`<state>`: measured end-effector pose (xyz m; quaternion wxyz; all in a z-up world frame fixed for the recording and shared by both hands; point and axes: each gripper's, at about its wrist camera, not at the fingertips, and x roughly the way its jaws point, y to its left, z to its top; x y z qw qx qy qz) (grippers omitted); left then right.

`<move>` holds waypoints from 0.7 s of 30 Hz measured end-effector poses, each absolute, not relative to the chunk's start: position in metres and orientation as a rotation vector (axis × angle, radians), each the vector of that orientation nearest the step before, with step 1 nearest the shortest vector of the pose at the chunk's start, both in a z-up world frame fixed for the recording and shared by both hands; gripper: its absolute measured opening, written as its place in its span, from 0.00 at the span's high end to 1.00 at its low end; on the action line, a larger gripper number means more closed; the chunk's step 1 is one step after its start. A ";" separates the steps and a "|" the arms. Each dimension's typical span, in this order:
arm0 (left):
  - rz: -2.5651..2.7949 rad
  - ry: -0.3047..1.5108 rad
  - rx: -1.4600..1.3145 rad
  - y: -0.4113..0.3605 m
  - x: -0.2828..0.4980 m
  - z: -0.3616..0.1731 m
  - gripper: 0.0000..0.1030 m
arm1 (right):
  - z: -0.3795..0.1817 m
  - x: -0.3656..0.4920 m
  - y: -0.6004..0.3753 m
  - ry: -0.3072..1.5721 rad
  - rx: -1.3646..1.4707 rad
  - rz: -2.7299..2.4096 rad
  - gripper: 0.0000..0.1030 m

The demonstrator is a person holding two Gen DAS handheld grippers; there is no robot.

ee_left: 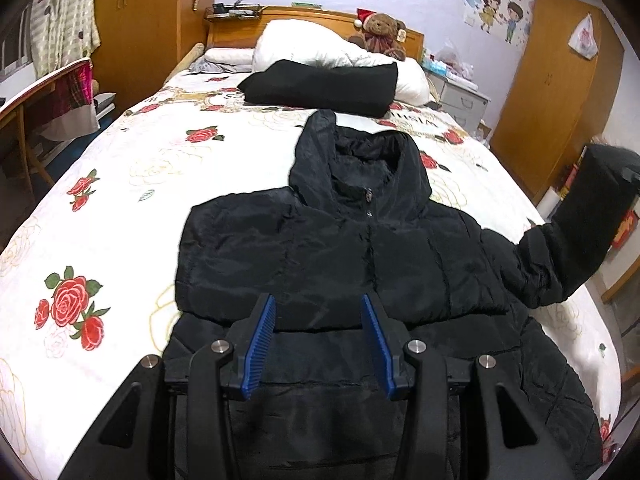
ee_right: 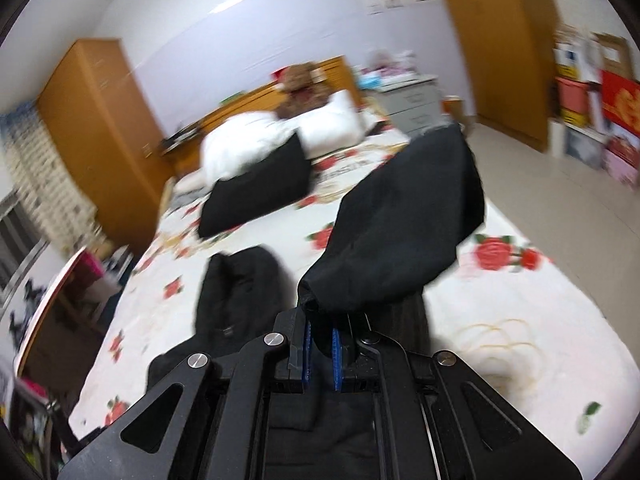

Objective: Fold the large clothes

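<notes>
— Where's the jacket (ee_left: 344, 248)?
— Flat on the bed (ee_left: 120, 184), hood toward the pillows (ee_left: 320, 46).
— Your grippers?
— My right hand-held gripper (ee_right: 320, 354) clamps the sleeve (ee_right: 404, 224), lifted; my left hand-held gripper (ee_left: 320, 340) hangs unclenched, gripping nothing, above the hem.

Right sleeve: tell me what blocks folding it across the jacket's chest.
Nothing visible. The right gripper holds the sleeve lifted off the bed; the jacket's chest lies bare, and the left gripper hovers open, nearer the hem.
</notes>
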<state>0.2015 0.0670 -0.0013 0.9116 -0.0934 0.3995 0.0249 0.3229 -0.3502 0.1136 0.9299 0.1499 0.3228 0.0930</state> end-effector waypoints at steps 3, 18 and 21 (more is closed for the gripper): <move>0.067 0.819 -0.217 0.082 0.200 -0.003 0.55 | 0.103 0.331 -0.311 0.694 0.278 0.254 0.93; 0.116 0.854 -0.301 0.128 0.195 -0.038 0.55 | -0.064 0.362 -0.147 1.070 0.169 0.487 0.88; 0.109 0.863 -0.312 0.131 0.198 -0.041 0.55 | -0.083 0.359 -0.141 1.121 0.154 0.510 0.75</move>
